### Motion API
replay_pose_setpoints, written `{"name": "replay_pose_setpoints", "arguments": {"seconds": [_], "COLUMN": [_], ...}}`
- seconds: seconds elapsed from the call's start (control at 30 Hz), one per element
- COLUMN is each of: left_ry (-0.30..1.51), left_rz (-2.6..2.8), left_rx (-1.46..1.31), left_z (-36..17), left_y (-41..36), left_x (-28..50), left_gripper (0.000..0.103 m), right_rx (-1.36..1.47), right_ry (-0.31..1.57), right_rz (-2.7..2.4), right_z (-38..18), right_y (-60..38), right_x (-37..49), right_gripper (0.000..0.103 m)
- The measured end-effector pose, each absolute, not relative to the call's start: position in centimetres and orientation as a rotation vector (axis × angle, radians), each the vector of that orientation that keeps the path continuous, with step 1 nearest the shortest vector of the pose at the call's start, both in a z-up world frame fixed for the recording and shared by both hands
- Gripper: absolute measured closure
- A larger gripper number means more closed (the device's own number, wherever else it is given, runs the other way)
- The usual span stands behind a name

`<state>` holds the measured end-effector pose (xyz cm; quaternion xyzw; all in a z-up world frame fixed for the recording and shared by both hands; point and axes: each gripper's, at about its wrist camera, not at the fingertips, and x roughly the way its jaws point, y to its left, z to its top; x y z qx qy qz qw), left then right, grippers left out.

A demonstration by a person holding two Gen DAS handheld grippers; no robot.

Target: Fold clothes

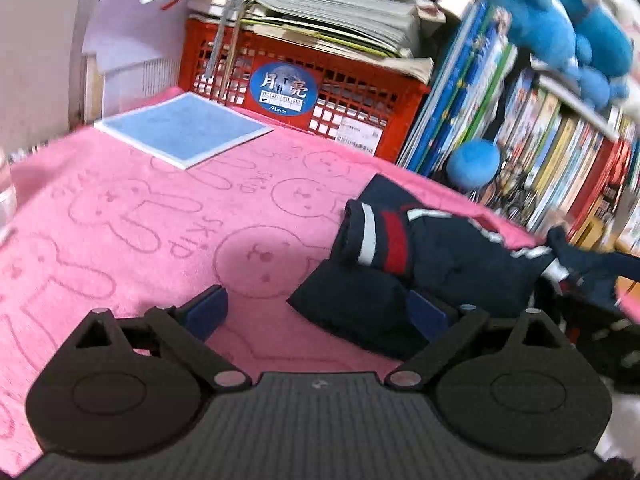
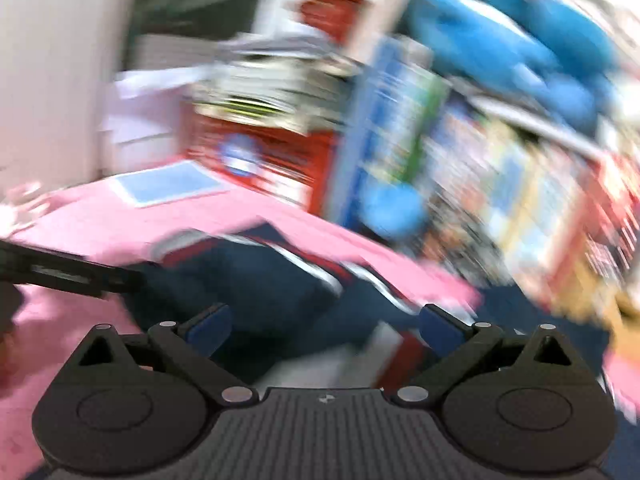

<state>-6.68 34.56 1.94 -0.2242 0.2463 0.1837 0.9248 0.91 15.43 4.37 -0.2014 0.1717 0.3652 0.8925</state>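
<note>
Black ribbed left tool [image 1: 316,312], blue pads [image 1: 208,312], silver pivot screws

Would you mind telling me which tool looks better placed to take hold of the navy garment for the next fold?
Probably the left tool: it is open with a corner of the navy garment by its right finger. The right tool is open over the garment, but its view is too blurred to judge.

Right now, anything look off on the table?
Yes. The navy garment is bunched, not flat: one striped part is rolled on top, and its right end hangs off the pink towel edge. Both claws, left and right, are open. The right view is too blurred for detail.
</note>
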Motion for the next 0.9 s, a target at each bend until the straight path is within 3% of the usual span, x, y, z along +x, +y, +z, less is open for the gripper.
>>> {"name": "replay_pose_setpoints", "arguments": {"seconds": [0.23, 0.3, 0.33, 0.37, 0.63, 0.77, 0.9], "left_ry": [0.254, 0.244, 0.245, 0.245, 0.234, 0.189, 0.23], "left_rz": [0.47, 0.461, 0.441, 0.421, 0.231, 0.154, 0.084], "left_rx": [-0.766, -0.766, -0.76, -0.752, -0.606, -0.503, -0.384], "left_z": [0.6, 0.7, 0.7, 0.8, 2.0, 2.9, 3.3], "left_y": [39.3, 39.3, 39.2, 39.1, 36.3, 34.1, 31.3], "left_x": [-12.0, -12.0, -11.8, -11.7, -10.8, -11.1, -10.2], "left_gripper": [0.005, 0.005, 0.005, 0.005, 0.001, 0.0, 0.0], "right_rx": [-0.604, -0.55, -0.508, -0.443, -0.066, 0.114, 0.2], "right_ry": [0.391, 0.464, 0.509, 0.553, 0.483, 0.413, 0.452], "right_rz": [0.85, 0.843, 0.836, 0.83, 0.653, 0.583, 0.443], "right_z": [1.4, 0.8, 0.6, 0.8, 7.6, 10.7, 9.7], "right_y": [24.0, 24.9, 25.2, 25.0, 15.9, 6.8, -1.5], "right_x": [0.9, 1.9, 2.5, 3.0, 5.1, 6.0, 7.8], "right_gripper": [0.013, 0.04, 0.064, 0.07, 0.088, 0.089, 0.089]}}
